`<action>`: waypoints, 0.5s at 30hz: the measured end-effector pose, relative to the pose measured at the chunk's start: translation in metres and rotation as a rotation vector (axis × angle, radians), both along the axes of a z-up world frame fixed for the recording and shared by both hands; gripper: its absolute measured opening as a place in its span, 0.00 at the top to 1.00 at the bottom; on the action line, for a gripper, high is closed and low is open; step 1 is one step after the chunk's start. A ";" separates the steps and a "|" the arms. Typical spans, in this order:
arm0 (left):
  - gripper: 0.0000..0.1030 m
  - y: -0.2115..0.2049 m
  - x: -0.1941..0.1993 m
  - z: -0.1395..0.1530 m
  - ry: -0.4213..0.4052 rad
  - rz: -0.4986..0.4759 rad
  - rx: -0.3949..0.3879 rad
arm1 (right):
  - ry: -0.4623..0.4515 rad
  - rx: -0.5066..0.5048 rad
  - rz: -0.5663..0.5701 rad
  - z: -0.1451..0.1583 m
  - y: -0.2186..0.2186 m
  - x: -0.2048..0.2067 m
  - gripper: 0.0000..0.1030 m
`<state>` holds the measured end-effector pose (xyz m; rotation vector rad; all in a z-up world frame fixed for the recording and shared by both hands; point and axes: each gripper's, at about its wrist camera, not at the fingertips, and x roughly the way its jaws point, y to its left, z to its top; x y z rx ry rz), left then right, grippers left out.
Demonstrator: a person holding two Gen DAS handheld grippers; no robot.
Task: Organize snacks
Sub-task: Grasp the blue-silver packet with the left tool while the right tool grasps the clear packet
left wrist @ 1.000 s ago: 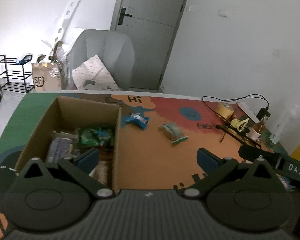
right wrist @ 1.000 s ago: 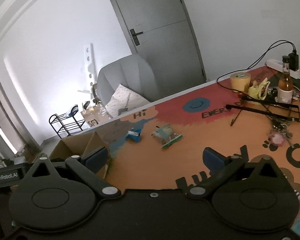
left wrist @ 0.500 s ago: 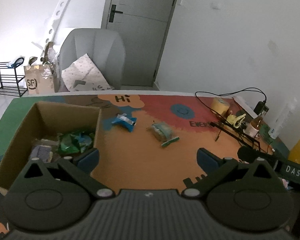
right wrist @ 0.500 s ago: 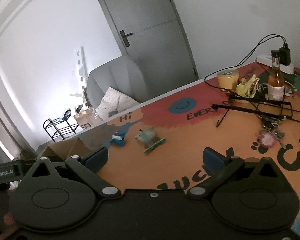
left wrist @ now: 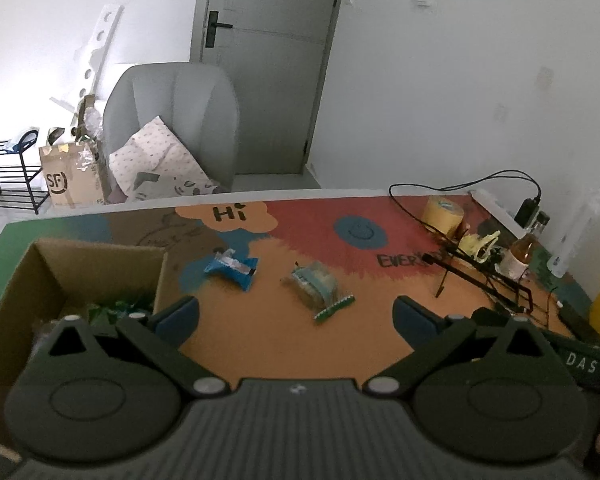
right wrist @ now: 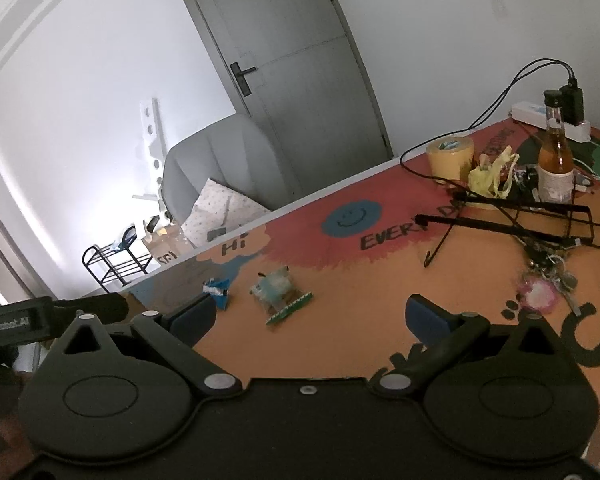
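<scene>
A blue snack packet and a clear snack bag with a green strip lie on the orange tabletop, also in the right wrist view: packet, bag. An open cardboard box stands at the left with green snack packets inside. My left gripper is open and empty, above the table beside the box, short of both snacks. My right gripper is open and empty, just short of the clear bag.
At the table's right end are a yellow tape roll, a bottle, a black wire rack, keys, cables and a power strip. A grey armchair stands behind the table.
My left gripper has moved right, away from over the box, so the box slid to the left of its view. My right gripper has moved nearer the two snacks.
</scene>
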<state>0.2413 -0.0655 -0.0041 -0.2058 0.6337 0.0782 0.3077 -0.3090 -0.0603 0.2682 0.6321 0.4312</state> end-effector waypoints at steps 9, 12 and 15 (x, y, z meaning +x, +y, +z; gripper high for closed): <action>0.13 -0.003 0.039 -0.010 0.035 0.006 -0.023 | 0.000 0.012 0.037 -0.004 0.008 0.032 0.08; 0.17 -0.001 0.051 -0.013 0.047 0.027 -0.025 | 0.013 0.026 0.039 -0.006 0.009 0.043 0.10; 0.23 0.003 0.066 -0.016 0.068 0.060 -0.007 | 0.029 0.036 0.056 -0.010 0.012 0.055 0.14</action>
